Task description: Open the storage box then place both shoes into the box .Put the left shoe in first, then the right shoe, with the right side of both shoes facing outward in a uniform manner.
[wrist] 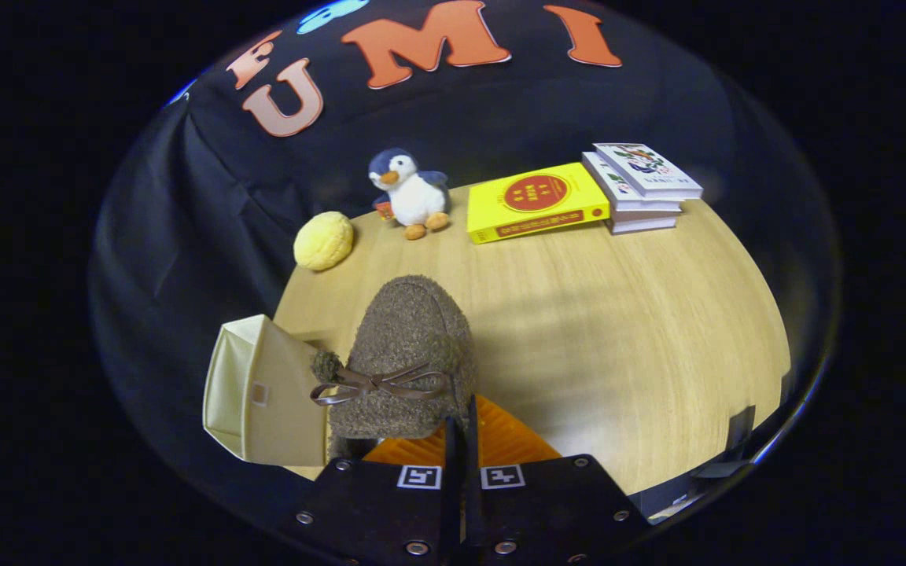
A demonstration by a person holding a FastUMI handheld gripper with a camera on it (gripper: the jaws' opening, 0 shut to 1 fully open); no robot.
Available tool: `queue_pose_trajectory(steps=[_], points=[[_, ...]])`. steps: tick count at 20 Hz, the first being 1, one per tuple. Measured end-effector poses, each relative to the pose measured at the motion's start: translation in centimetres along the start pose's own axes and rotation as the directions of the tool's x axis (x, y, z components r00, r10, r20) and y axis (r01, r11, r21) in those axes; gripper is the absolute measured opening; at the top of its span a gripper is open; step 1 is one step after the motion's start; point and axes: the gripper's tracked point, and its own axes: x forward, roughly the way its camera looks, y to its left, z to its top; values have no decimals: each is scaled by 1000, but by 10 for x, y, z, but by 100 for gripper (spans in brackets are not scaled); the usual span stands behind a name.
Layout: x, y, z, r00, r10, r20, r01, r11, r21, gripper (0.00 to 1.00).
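Fuzzy brown shoe [410, 354] pinched by gripper [461, 428], jaws nearly closed, above table [618, 314]

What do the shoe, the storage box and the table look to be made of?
Shoe: brown nubby fleece or boucle by its curly pile, with a smooth, leather-like bow. The gripper is shut on its rear edge.
Storage box: cream, matte, likely fabric or plastic; hard to tell.
Table: light wood grain, probably laminate.

A pale wood-grain tabletop [618, 314] is seen, lit brightly near its middle and backed by a wall of creased black cloth [209, 204]. Along its far edge are set a yellow bun-shaped toy [323, 240], a plush penguin [412, 191], a yellow book [535, 202] and stacked books [642, 187].
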Motion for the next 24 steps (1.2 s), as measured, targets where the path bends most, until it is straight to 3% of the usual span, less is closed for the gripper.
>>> queue_pose_trajectory(steps=[6, 13, 17, 22, 24], points=[[12, 148, 2, 995, 98, -35, -101, 990, -95, 4], [37, 271, -13, 988, 139, -64, -148, 975, -163, 4], [66, 305, -30, 989, 119, -82, -132, 978, -164, 4], [105, 296, -60, 993, 28, -110, -44, 988, -147, 4], [107, 295, -67, 992, 17, -127, -36, 988, -152, 11]])
